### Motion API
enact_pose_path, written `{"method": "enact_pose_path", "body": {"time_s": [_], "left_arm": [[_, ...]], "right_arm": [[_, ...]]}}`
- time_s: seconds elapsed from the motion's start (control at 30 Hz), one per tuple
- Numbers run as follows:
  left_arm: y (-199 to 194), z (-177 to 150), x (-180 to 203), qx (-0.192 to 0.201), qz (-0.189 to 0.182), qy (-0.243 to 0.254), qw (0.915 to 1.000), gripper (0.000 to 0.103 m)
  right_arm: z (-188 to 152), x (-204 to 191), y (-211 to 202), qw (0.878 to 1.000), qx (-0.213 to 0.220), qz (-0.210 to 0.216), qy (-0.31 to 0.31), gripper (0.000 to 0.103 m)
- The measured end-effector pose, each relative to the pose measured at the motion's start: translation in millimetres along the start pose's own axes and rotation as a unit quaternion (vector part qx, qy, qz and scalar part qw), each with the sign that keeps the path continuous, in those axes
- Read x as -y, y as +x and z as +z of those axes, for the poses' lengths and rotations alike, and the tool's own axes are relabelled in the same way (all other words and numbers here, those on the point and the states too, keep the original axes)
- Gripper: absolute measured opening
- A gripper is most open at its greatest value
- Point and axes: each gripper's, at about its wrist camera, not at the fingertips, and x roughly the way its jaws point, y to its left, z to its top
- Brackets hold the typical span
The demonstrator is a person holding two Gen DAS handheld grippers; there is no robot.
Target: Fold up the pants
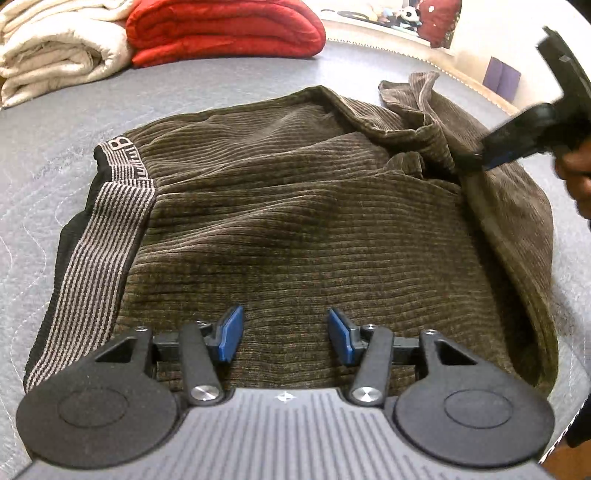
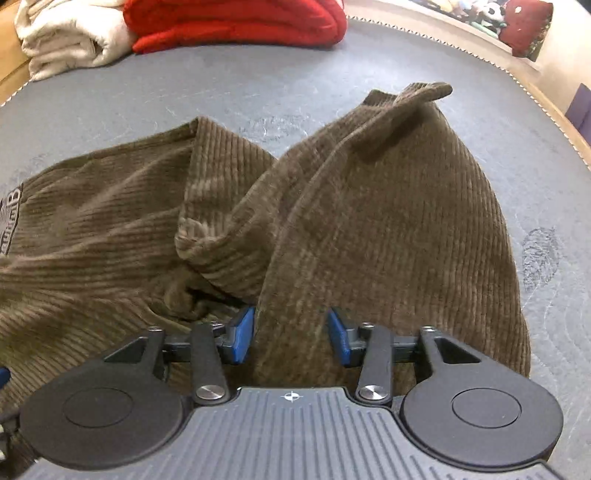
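Bare grey mattress (image 2: 369,62) is lying open beyond and right of the pants (image 2: 369,221). A folded red blanket (image 2: 236,22) and cream blanket (image 2: 70,44) are blocking the far left edge.

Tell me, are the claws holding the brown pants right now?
No. Both claws are open and hold nothing. The left claw and the right claw just hover over the brown pants.

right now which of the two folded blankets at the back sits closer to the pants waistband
The cream blanket, on the far left beyond the striped waistband. The red blanket lies further right, toward the middle.
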Motion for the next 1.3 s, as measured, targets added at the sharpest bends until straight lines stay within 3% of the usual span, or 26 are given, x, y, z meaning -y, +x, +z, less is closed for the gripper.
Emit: {"method": "enact_pose_path", "body": {"time_s": [0.03, 0.17, 0.3, 0.43, 0.53, 0.6, 0.73, 0.83, 0.9, 0.97, 1.1, 1.23, 1.3], "left_arm": [[-0.1, -0.4, 0.6, 0.000, 0.001, 0.002, 1.0000, 0.056], [1.8, 0.7, 3.7, 0.001, 0.008, 0.010, 0.9999, 0.056], [1.7, 1.7, 5.3, -0.003, 0.014, 0.009, 0.9999, 0.056], [3.3, 1.3, 9.5, -0.003, 0.016, 0.013, 0.9998, 0.062], [4.9, 0.0, 14.9, -0.003, 0.018, 0.027, 0.9994, 0.067], [6.1, -0.9, 17.7, -0.002, 0.023, 0.031, 0.9993, 0.070], [8.4, -5.2, 22.3, 0.008, 0.029, 0.037, 0.9989, 0.075], [10.1, -9.2, 26.7, 0.015, 0.036, 0.052, 0.9979, 0.077], [10.6, -10.1, 29.0, 0.015, 0.041, 0.059, 0.9973, 0.078], [11.2, -9.9, 29.4, 0.012, 0.044, 0.054, 0.9975, 0.078], [10.1, -13.1, 33.6, 0.018, 0.059, 0.048, 0.9970, 0.078], [7.1, -20.2, 37.6, 0.032, 0.072, 0.027, 0.9965, 0.078], [4.9, -22.3, 40.4, 0.032, 0.081, 0.010, 0.9962, 0.078]], "right_arm": [[-2.6, 6.6, -3.7, 1.000, 0.000, 0.003, 0.003, 0.007], [-31.0, 48.7, -43.1, 0.999, 0.027, -0.006, 0.017, 0.003], [-87.1, 115.3, -82.5, 0.997, 0.031, -0.026, 0.066, 0.003], [-157.8, 171.4, -103.2, 0.990, -0.018, -0.016, 0.140, 0.002], [-198.5, 183.9, -104.0, 0.978, -0.095, 0.036, 0.180, 0.003], [-212.6, 184.4, -109.1, 0.978, -0.104, 0.058, 0.173, 0.004], [-214.0, 211.4, -127.8, 0.971, -0.076, 0.089, 0.207, 0.008], [-193.5, 245.8, -137.2, 0.965, -0.035, 0.100, 0.239, 0.010], [-170.8, 270.7, -137.9, 0.963, -0.003, 0.090, 0.253, 0.022], [-152.8, 294.8, -131.6, 0.959, 0.023, 0.070, 0.273, 0.040], [-144.2, 341.2, -82.8, 0.920, 0.046, 0.065, 0.384, 0.041], [-138.4, 366.0, -26.5, 0.873, -0.003, 0.075, 0.482, 0.043], [-128.0, 371.6, -9.9, 0.862, -0.003, 0.081, 0.500, 0.043]]}}
